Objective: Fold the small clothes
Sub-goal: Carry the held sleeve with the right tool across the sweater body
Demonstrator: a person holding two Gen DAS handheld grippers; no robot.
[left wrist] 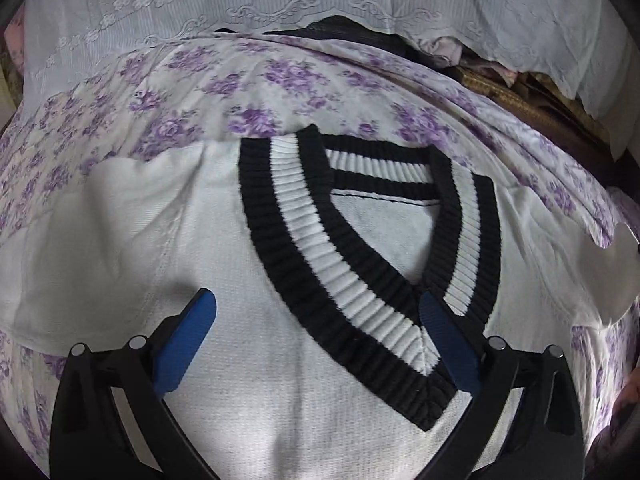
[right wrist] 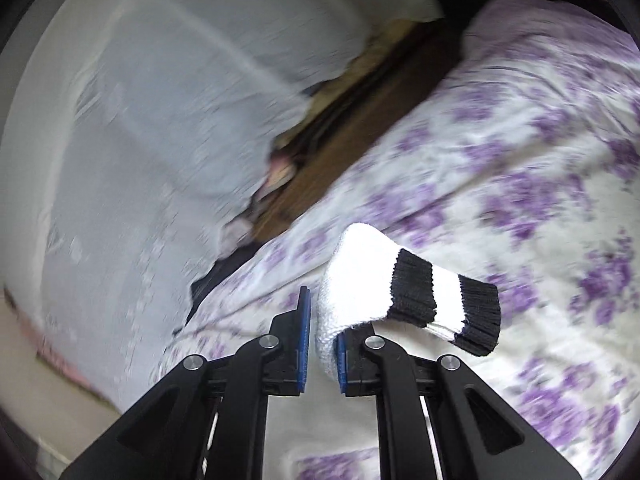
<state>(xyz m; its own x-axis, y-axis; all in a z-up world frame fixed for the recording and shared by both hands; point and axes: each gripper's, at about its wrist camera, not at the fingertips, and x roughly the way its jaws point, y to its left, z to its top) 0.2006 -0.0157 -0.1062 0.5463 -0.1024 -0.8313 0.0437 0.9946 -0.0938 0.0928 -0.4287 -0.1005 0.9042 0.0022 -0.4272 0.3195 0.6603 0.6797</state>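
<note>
Your left tongs [left wrist: 316, 312] stood wide apart, holding nothing, hovering over the white sweater [left wrist: 248, 264], whose black-and-white V-neck collar [left wrist: 360, 280] ran between the fingers toward the right one. The sweater lay spread flat on the floral-sheeted bed [left wrist: 224, 92]. Your right tongs [right wrist: 323, 320] were pinched narrowly on the sweater's sleeve [right wrist: 360, 276], its striped cuff [right wrist: 444, 308] drooping right above the bed.

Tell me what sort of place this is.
Probably a bedroom: a white knit V-neck sweater with black stripes lies on a purple-flowered white bedsheet, backed by a white lace cloth.
</note>
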